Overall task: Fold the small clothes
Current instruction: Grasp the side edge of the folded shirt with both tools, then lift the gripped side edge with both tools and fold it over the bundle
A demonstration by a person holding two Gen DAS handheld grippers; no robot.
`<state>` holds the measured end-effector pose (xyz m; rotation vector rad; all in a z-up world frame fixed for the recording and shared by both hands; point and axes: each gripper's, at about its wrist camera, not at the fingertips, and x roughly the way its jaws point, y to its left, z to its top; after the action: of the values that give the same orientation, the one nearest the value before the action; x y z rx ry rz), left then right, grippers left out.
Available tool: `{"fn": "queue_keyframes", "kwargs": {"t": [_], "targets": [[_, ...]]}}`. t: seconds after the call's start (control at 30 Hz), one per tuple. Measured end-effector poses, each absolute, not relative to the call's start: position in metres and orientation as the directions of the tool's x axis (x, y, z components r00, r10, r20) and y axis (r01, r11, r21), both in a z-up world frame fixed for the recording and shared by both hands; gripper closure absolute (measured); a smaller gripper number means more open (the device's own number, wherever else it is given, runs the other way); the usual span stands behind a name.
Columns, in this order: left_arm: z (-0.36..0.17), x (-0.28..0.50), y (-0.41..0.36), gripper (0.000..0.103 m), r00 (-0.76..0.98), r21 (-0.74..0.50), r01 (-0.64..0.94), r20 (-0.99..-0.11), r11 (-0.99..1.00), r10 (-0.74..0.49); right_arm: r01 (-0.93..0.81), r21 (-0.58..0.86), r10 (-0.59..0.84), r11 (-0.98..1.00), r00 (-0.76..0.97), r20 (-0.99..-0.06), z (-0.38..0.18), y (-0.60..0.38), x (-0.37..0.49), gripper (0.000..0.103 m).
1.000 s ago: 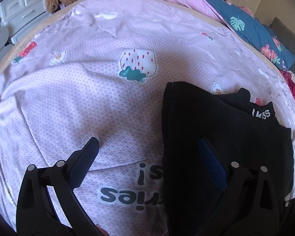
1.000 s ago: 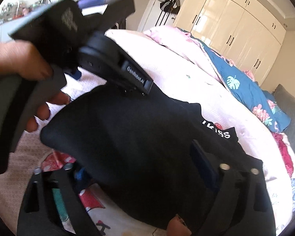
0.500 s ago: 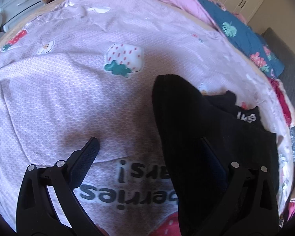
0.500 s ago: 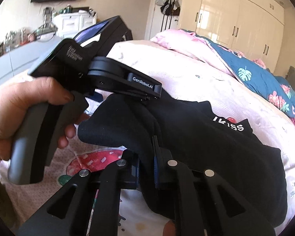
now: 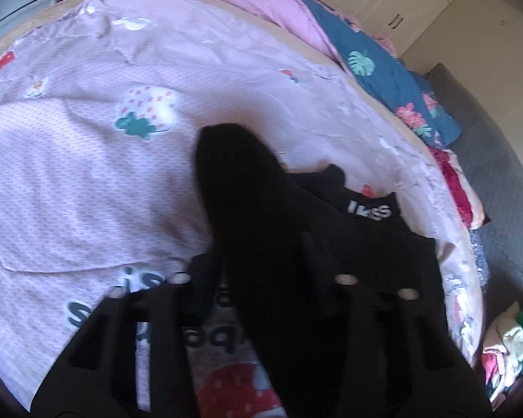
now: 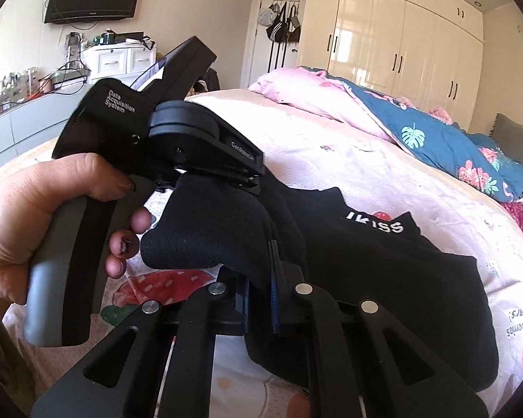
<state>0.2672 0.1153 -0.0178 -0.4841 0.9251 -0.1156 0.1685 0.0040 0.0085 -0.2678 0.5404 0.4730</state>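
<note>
black garment (image 6: 383, 278) with white lettering lies partly on the pink strawberry-print bedspread (image 5: 69, 174), one folded edge lifted off it. right gripper (image 6: 261, 289) has its fingers pressed together on that raised fold. left gripper (image 5: 261, 271), seen in the right wrist view held in a hand (image 6: 35, 216), is clamped on the same fold from above. blue floral quilt (image 6: 436, 139) sits at the far side of the bed.

Right gripper (image 6: 259, 292) fingers (image 6: 277, 296) pinched on black garment (image 6: 348, 264) fold at 6 o'clock. Left gripper (image 6: 251, 177), hand-held at 9 o'clock, clamps same fold. Garment on bed (image 6: 366, 160).
</note>
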Motion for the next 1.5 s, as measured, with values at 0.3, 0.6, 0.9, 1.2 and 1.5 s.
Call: {"fn": "queue_keyframes", "kwargs": {"t": [0.3,0.6,0.9,1.2,1.5], "targets": [[0.016,0.256,0.083,0.086,0.667,-0.433,-0.031,-0.680,0.901,-0.304,-0.422,-0.140,0.304,0.896,0.812,-0.499,0.017,-0.023,0.160,0.096],[0.040,0.248,0.050,0.086,0.702,-0.438,0.027,-0.631,0.898,-0.329,-0.351,-0.103,0.263,0.931,0.838,-0.478,0.021,-0.059,0.157,0.096],[0.055,0.243,0.013,0.086,0.712,-0.427,0.059,-0.615,0.902,-0.338,-0.286,-0.027,0.242,0.958,0.856,-0.456,0.023,-0.093,0.158,0.096],[0.057,0.244,-0.033,0.086,0.697,-0.402,0.094,-0.626,0.911,-0.348,-0.222,0.040,0.216,0.974,0.862,-0.458,0.014,-0.122,0.153,0.096],[0.051,0.252,-0.060,0.086,0.680,-0.382,0.104,-0.646,0.918,-0.346,-0.185,0.111,0.216,0.976,0.851,-0.478,0.011,-0.151,0.159,0.096]]}}
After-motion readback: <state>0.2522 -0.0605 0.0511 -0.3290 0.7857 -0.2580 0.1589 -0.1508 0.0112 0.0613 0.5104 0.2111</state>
